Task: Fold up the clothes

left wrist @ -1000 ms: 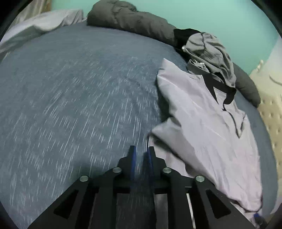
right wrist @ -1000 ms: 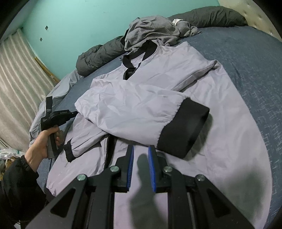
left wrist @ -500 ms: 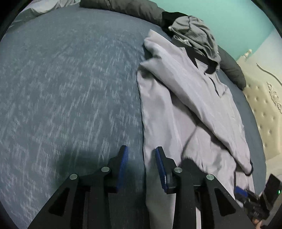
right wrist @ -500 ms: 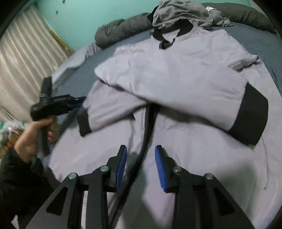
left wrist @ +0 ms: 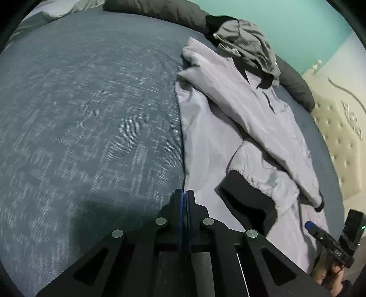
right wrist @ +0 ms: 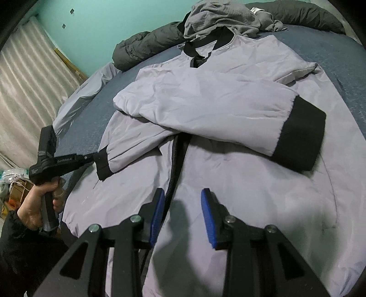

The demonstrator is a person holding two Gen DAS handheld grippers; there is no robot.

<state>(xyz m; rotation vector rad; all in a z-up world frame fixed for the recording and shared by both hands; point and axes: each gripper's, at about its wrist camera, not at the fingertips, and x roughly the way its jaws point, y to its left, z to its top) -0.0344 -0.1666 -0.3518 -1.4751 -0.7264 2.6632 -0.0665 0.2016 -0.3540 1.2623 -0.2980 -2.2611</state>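
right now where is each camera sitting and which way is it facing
Left wrist: on the left gripper, at the jacket's left edge, facing up the bed; the person's right hand shows.
Right wrist: on the right gripper, over the jacket's hem, facing the collar; the person's left hand shows.
Shared: the jacket, the grey clothes pile, each other's gripper.

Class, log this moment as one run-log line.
task: fold clothes | jacket: flat on bed, both sleeves folded in | left gripper: shut on jacket edge | right gripper: open above zipper
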